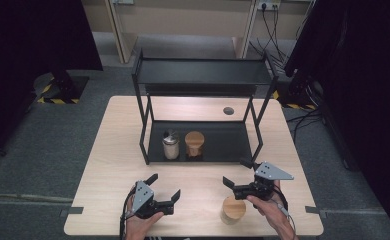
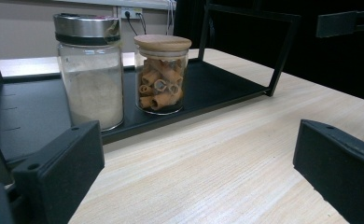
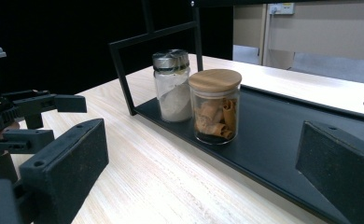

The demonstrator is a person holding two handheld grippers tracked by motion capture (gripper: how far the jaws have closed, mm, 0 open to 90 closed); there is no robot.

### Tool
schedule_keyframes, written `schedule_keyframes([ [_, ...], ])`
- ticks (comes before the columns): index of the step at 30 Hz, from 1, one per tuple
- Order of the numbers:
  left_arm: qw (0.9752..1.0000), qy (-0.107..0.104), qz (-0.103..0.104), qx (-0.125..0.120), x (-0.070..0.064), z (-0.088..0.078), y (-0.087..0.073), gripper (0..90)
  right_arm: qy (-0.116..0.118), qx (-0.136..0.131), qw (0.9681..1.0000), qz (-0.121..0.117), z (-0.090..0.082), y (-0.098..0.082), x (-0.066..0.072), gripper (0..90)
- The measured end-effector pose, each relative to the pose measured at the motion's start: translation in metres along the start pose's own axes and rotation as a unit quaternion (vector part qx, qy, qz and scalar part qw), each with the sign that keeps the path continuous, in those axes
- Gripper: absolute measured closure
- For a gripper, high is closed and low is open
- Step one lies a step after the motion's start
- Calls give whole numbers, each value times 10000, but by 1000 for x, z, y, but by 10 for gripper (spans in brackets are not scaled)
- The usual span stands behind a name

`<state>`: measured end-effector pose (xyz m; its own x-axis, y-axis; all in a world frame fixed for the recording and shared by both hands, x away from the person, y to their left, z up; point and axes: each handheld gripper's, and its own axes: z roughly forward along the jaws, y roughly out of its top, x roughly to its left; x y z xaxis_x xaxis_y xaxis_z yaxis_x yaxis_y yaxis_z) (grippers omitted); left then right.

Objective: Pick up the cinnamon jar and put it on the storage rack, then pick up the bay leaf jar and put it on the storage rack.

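A two-tier black rack (image 1: 203, 75) stands at the far middle of the table (image 1: 113, 150). On its lower shelf, side by side, sit a jar of white powder (image 1: 171, 145) with a metal lid and, to its right, a pasta jar (image 1: 194, 144) with a wooden lid. A third jar, also wood-lidded (image 1: 232, 210), stands out on the table at the near edge, right of centre, just beside the person's right hand.

The left hand-held gripper (image 1: 164, 186) hovers near the front edge on the left with its jaws spread wide and nothing between them. The right hand-held gripper (image 1: 237, 172) sits just far of the loose jar, jaws likewise released and holding nothing; they point toward the rack rather than at the jar.

My guess is the job is stocking the rack: two jars look already placed, the third is not yet picked up, and the top shelf is bare as far as I can see. So it seems roughly midway, with the grasp, lift and placing of the near jar all left to do.

The loose jar's contents cannot be made out from above; only its lid reads clearly. The rack's top shelf hides part of the table behind it. A round hole (image 1: 228, 110) in the table shows on the far side.
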<state>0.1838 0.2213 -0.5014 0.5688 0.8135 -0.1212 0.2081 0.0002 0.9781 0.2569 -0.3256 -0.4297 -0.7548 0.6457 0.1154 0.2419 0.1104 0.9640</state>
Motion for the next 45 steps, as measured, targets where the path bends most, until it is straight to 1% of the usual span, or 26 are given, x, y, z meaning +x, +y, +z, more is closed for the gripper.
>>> schedule_keyframes([
  [9,10000,-43,24,13,0,1,0,10,-96,-43,9999,99,-18,-11,3,27],
  [17,10000,-79,16,38,0,2,0,10,-172,-118,9996,173,-30,-16,5,27],
  [24,10000,-62,7,13,1,1,0,10,-168,-120,9996,214,-34,-20,6,27],
  [35,10000,-54,32,-20,0,0,0,10,-155,-150,9996,183,-40,-22,9,27],
  [45,10000,-49,46,-21,0,0,0,10,-79,-110,9997,217,-41,-26,12,27],
])
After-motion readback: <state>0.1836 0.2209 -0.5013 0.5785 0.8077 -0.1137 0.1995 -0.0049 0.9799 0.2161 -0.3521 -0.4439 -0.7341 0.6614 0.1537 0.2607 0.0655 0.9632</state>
